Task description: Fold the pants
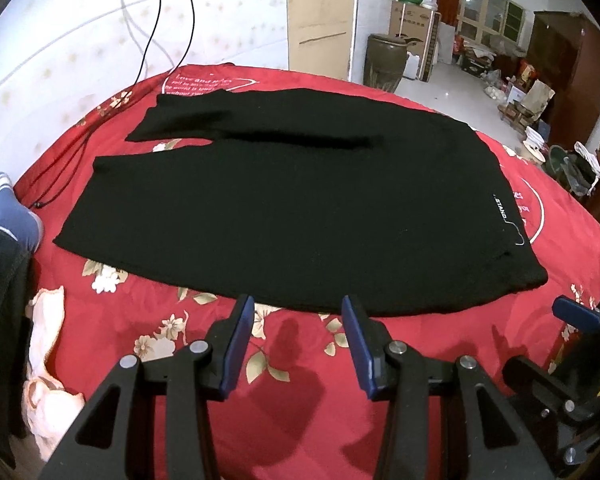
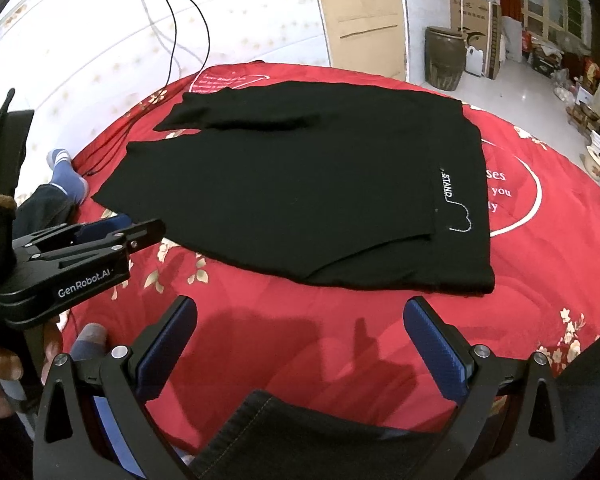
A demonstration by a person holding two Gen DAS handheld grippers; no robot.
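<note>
Black pants [image 1: 284, 208] lie flat on a red floral bedspread [image 1: 300, 360], directly ahead of both tongs, with the two legs running away to the left and the waistband toward the right. The farther leg is partly doubled over itself, leaving a narrow wedge of red cloth visible between the leg ends. A white "STAND" print [image 2: 447, 185] sits near the waistband, ahead of the right tongs and slightly to their right. The left gripper [image 1: 298, 340] is released, its blue-padded fingers [image 1: 240, 344] spread apart and holding nothing, poised just short of the near hem of the pants; whether the tips touch the bedspread cannot be told. The right gripper [image 2: 300, 344] is likewise released, fingers [image 2: 436, 344] wide apart and empty, short of the near edge of the garment. In the right wrist view the left tongs appear at the far left, seen side-on. A socked foot [image 1: 14, 216] rests at the bedspread's left edge, and dark cables [image 1: 100, 128] trail across its far-left corner.
</note>
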